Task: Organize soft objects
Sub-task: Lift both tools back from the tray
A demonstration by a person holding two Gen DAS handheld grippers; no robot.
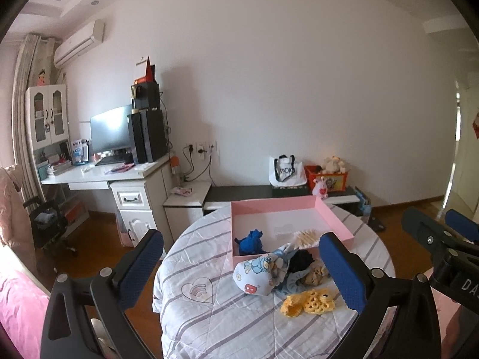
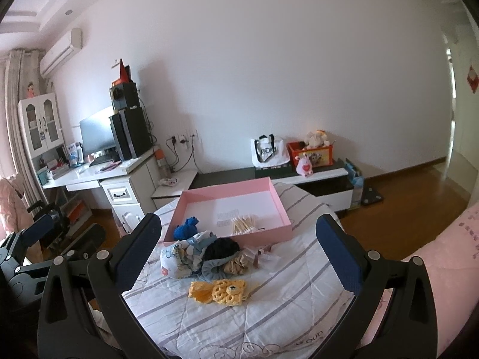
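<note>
A pink box (image 1: 335, 215) (image 2: 281, 206) lies on a striped quilt (image 1: 227, 323) (image 2: 269, 314). Inside it sit a blue cloth bundle (image 1: 251, 241) (image 2: 186, 228) and a pack of cotton swabs (image 1: 305, 235) (image 2: 244, 225). In front of the box lies a pile: a light blue cartoon-print cloth (image 1: 257, 275) (image 2: 173, 257), a black scrunchie (image 1: 301, 261) (image 2: 221, 246) and a tan scrunchie (image 1: 314, 275) (image 2: 239, 264). A yellow crocheted piece (image 1: 308, 300) (image 2: 218, 291) lies nearest. My left gripper (image 1: 242, 263) and right gripper (image 2: 239, 254) are both open and empty, held back from the pile.
A white desk (image 1: 89, 173) with monitor and computer tower stands at the left. A low cabinet (image 1: 239, 193) along the wall carries a tote bag (image 1: 284, 170) and a red toy box (image 1: 327, 176). Wooden floor surrounds the quilt. A pink blanket (image 2: 443, 257) lies at the right.
</note>
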